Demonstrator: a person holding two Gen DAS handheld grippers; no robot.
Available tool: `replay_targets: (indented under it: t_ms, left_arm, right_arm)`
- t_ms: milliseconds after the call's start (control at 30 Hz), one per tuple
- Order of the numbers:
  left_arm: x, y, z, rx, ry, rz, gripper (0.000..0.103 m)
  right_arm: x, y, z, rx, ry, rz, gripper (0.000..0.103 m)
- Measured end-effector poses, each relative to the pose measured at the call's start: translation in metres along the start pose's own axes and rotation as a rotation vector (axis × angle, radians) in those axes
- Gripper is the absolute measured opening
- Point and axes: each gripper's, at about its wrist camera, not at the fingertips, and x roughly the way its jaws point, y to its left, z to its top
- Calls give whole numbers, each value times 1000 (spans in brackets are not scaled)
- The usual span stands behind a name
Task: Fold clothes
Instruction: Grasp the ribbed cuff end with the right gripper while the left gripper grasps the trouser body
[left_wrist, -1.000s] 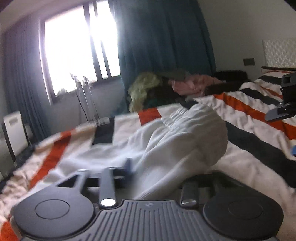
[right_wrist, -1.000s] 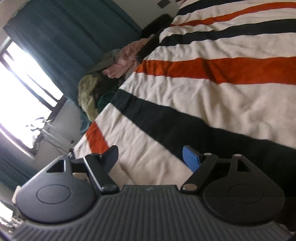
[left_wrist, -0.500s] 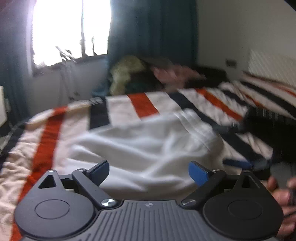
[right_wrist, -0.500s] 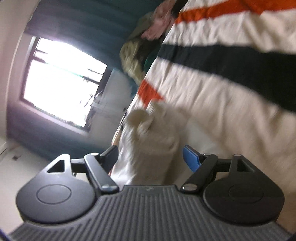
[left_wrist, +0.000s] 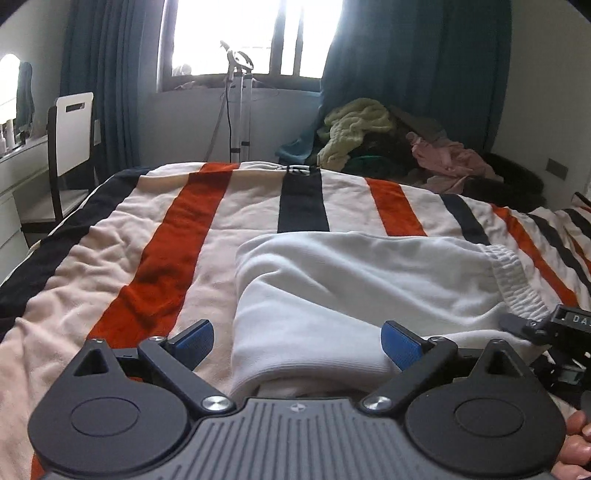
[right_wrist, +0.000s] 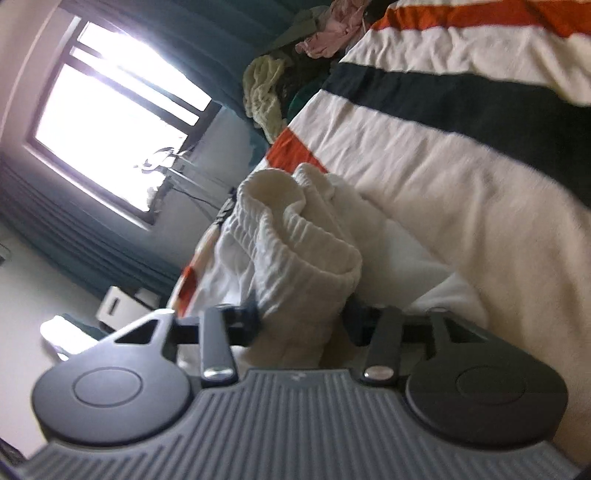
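On the bed: white trousers (left_wrist: 362, 280) are lying doubled over on the striped blanket (left_wrist: 159, 236), with the elastic waistband (left_wrist: 513, 277) toward the right.
Left gripper (left_wrist: 297, 338): its jaws are standing wide apart, straddling the near fold of cloth and pinching nothing.
Right gripper (right_wrist: 301, 317): its jaws are squeezing a bunched part of the waistband (right_wrist: 295, 236); it is also showing at the right edge of the left view (left_wrist: 554, 332).
Risk, slipping: thick gathered cloth is likely bulging out of the pinch if pulled quickly.
Risk, uneven fold: with only one corner being held, the layers are liable to be dragged askew.
Risk, snagging: the soft, wrinkled blanket is probably rucking up under the cloth.
Room: a pile of clothes (left_wrist: 369, 133) is lying beyond the bed, beneath blue curtains (left_wrist: 413, 55) and a bright window (left_wrist: 251, 37); a chair (left_wrist: 70, 140) is standing at left.
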Motion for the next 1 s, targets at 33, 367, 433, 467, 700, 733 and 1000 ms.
replay_targets:
  t_ms: [33,367,433,467,700,733,1000]
  left_arm:
    - [-1,2,-1,-1,0,-2,98]
    - [-3,23,-3,-51,10,-30,98]
    - [-4,27,-3,-62,13,-36,98]
    - [-2,29,-3,-78,23,-46,98]
    - [17,63,-11,-308,150,-165,98]
    - [21,69,-13,-349,170,-180,98]
    - [40,105,-26,-600,242,-256,98]
  right_arm:
    - [-3,2,1,-27,-13,-4,41]
    - [-31,14,22,-169,-178,-101,37]
    - [-20,-4,27,-107,-110,-203,41]
    - [-15,-15,26,-62,-81,-225,46]
    - [-15,-41,28,95,-39,-213,81]
    - [-15,-45,26,116,-30,-201,80]
    - [-12,-42,16,192,17,-25,86]
